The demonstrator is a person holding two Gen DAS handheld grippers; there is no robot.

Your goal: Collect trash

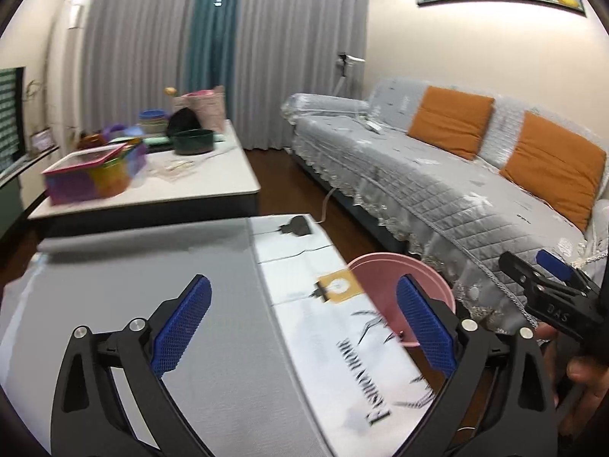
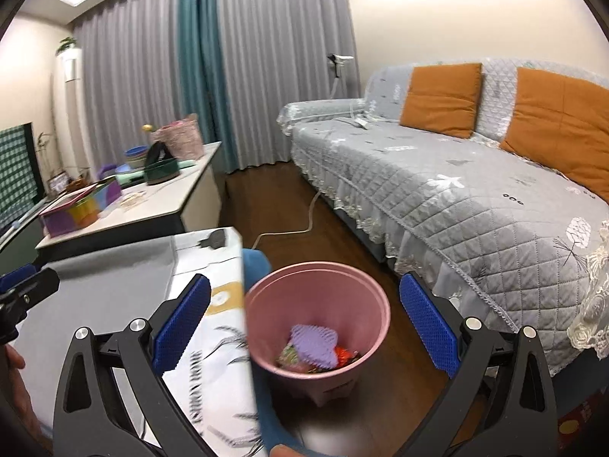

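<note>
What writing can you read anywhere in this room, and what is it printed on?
"DAS": on the black arm of the right gripper, seen from the left wrist view.
"FASHION HOME", partly blurred: on the white tablecloth.
Small labels on the far table's boxes: too blurred to read.

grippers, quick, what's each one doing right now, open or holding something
Left gripper: open wide, nothing between its blue pads, above the table.
Right gripper: open wide, holding nothing, above the pink bin with trash inside.
</note>
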